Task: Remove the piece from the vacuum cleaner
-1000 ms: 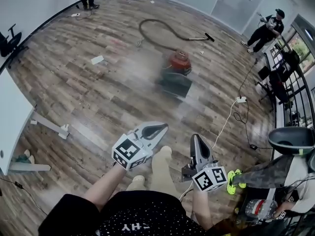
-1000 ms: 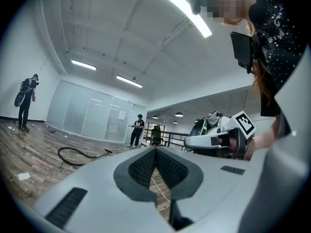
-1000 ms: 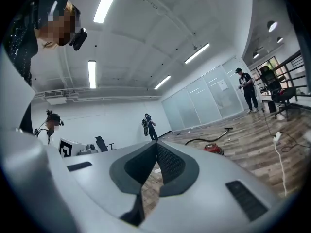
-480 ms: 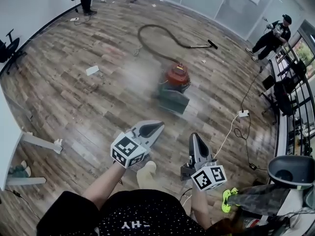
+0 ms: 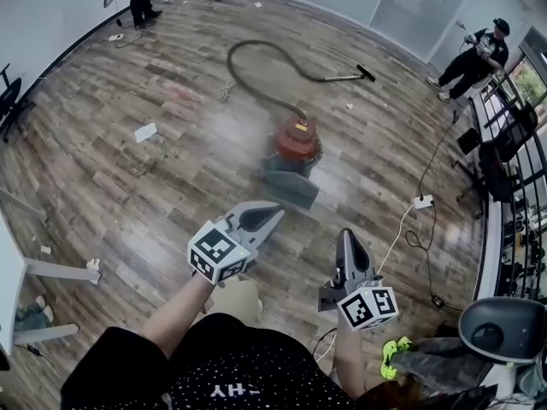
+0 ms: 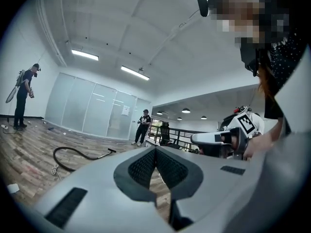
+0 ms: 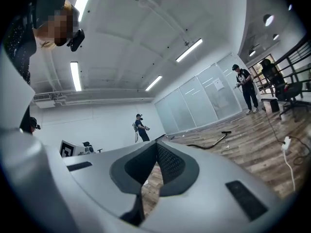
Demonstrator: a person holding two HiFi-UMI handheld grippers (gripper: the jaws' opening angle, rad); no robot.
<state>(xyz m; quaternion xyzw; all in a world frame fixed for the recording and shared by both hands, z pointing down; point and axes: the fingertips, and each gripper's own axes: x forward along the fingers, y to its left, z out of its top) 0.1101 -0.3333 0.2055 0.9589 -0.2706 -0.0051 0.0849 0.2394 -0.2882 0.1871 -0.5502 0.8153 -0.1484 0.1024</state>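
Observation:
The red canister vacuum cleaner [image 5: 297, 140] stands on the wooden floor ahead, with a dark grey part [image 5: 291, 188] at its near side. Its black hose [image 5: 256, 51] loops away to a nozzle [image 5: 366, 73]. My left gripper [image 5: 275, 215] is held level and shut, with nothing in it, well short of the vacuum. My right gripper [image 5: 346, 235] is beside it, also shut and empty. In the left gripper view the shut jaws [image 6: 155, 150] point past the hose [image 6: 73, 154]. The right gripper view shows shut jaws [image 7: 156, 144] and the far nozzle [image 7: 219, 138].
A white power strip [image 5: 419, 202] with its cable lies on the floor to the right. A sheet of paper [image 5: 145, 132] lies to the left. White table legs [image 5: 55, 272] stand at the left edge, a chair [image 5: 502, 331] at the lower right. People [image 5: 474, 54] stand at the room's far side.
Both grippers have travelled forward together across the floor, still shut. The vacuum cleaner now sits nearer and lower in the head view.

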